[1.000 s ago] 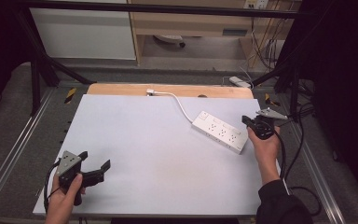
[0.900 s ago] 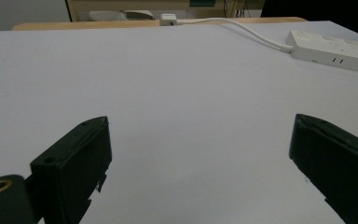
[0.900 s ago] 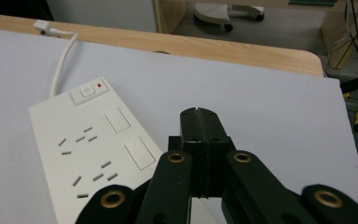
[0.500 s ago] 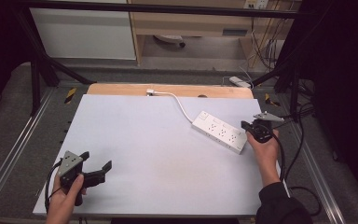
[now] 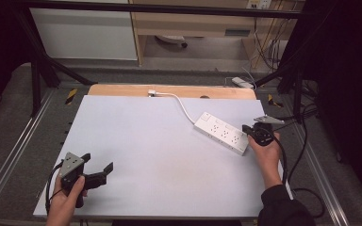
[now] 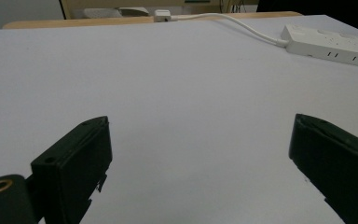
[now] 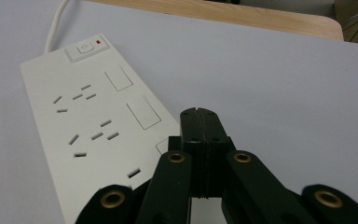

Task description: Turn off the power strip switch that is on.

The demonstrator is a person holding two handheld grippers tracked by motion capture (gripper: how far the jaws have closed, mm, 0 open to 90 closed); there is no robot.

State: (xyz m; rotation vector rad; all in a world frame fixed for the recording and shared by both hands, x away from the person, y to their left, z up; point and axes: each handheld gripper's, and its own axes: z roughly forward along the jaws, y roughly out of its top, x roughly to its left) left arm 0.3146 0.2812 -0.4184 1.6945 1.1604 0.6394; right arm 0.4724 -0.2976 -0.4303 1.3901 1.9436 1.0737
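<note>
Fingers first: my right gripper [image 7: 199, 114] has its two black jaws pressed flat together, nothing between them. They hang over the near end of the white power strip [image 7: 91, 121]; whether the tips touch its casing, I cannot tell. My left gripper [image 6: 200, 163] has its jaws spread wide, with bare table between them and nothing held.

From the high view, the left gripper [image 5: 96, 170] sits low at the near left corner of the table, held in my left hand [image 5: 66, 200], its grey three-cornered plate [image 5: 71, 163] on top. The right gripper [image 5: 250, 132] is at the right side of the table, held by my right hand [image 5: 267, 153], nose against the near end of the power strip [image 5: 220, 133]. The two grippers are well apart.

Power strip lies flat, angled across the right half of the pale table top [image 5: 160, 150]. Its switch [image 7: 84, 47] is at the far end, with a small red mark [image 7: 98, 42] beside it. Socket slots run along its face. A white cord [image 5: 181, 103] leaves the far end and curves back to a small white plug block [image 5: 152, 92] at the wooden edge [image 5: 122, 89] behind the table top.

In the left gripper view, the strip [image 6: 328, 45] shows far off at upper right, and the cord [image 6: 223, 19] arcs along the back.
</note>
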